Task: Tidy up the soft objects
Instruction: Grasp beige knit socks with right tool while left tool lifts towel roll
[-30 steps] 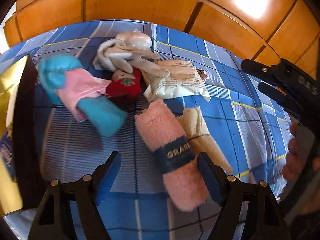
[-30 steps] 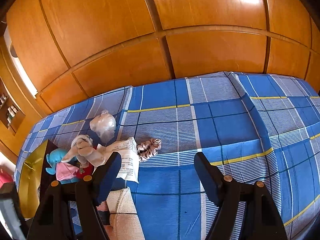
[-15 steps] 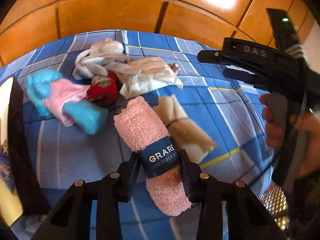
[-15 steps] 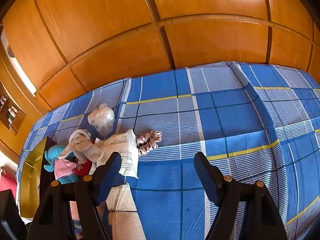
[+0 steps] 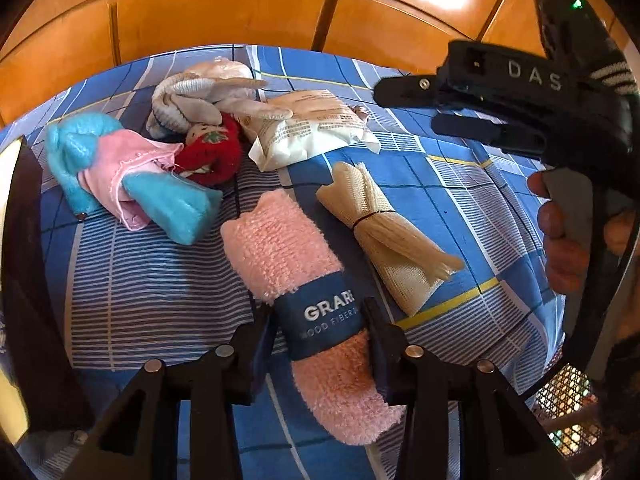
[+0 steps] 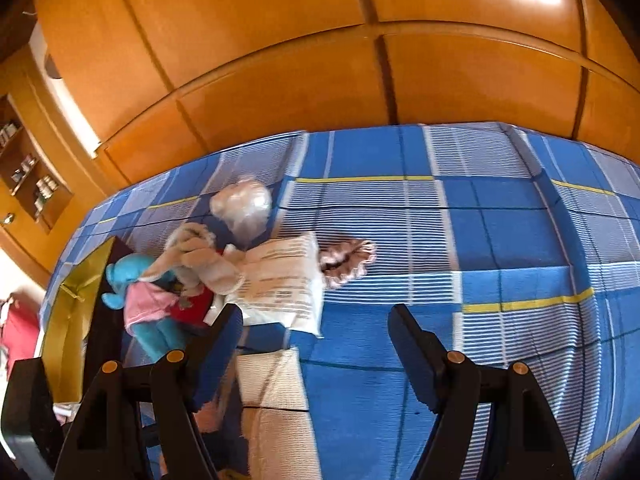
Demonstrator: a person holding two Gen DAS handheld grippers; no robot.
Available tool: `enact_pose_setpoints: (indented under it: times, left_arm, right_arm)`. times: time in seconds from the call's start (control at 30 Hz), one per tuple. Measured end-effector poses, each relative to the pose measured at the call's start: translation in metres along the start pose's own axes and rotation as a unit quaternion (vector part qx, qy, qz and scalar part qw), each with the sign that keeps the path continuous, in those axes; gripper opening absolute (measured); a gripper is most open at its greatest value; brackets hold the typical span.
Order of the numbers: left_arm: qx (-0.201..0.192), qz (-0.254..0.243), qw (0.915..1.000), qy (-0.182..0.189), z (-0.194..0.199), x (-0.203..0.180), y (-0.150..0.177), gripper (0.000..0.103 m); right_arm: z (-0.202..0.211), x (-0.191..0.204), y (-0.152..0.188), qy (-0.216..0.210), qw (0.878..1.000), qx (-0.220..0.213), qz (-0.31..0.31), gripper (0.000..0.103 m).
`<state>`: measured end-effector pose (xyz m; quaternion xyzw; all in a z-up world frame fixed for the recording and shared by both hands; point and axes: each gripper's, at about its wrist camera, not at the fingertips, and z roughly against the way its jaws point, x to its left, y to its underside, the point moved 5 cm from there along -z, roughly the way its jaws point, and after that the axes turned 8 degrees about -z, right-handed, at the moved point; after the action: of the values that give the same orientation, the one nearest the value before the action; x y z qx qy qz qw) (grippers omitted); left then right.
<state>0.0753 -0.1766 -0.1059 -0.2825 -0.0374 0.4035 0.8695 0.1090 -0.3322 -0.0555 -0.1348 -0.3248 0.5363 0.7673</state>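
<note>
Only the left tongs (image 5: 320, 332) view shows the gripped pink towel (image 5: 296, 276).

A home bedroom. Ahead of the tool lies a bed (image 6: 500, 216) under a blue plaid sheet with yellow lines, and behind it rise glossy orange wooden wardrobe panels (image 6: 280, 80). Far left, a recessed wooden shelf (image 6: 28, 176) holds small jars. Plush toys (image 5: 132, 176) and a rolled pink towel (image 5: 280, 240) lie on the bed.
</note>
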Motion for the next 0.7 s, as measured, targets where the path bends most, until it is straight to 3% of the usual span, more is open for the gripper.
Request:
enact_pose_setpoints:
  times: [0.27,0.47,0.7]
  left_arm:
    - [-0.023,-0.035,0.9990,0.017,0.026,-0.006,0.009,0.038]
    - [-0.047,-0.049,0.9972,0.032,0.050,-0.009,0.019,0.038]
    - [-0.066,-0.041,0.9964,0.032,0.065,0.001,0.025,0.038]
  right_arm:
    - [-0.009,0.061,-0.023,-0.075,0.993,0.048,0.079,0.076]
    - [-0.065,0.116,-0.036,-0.047,0.984,0.097,0.143,0.076]
    - [-0.137,0.139,-0.032,-0.001,0.970,0.169,0.178,0.076]
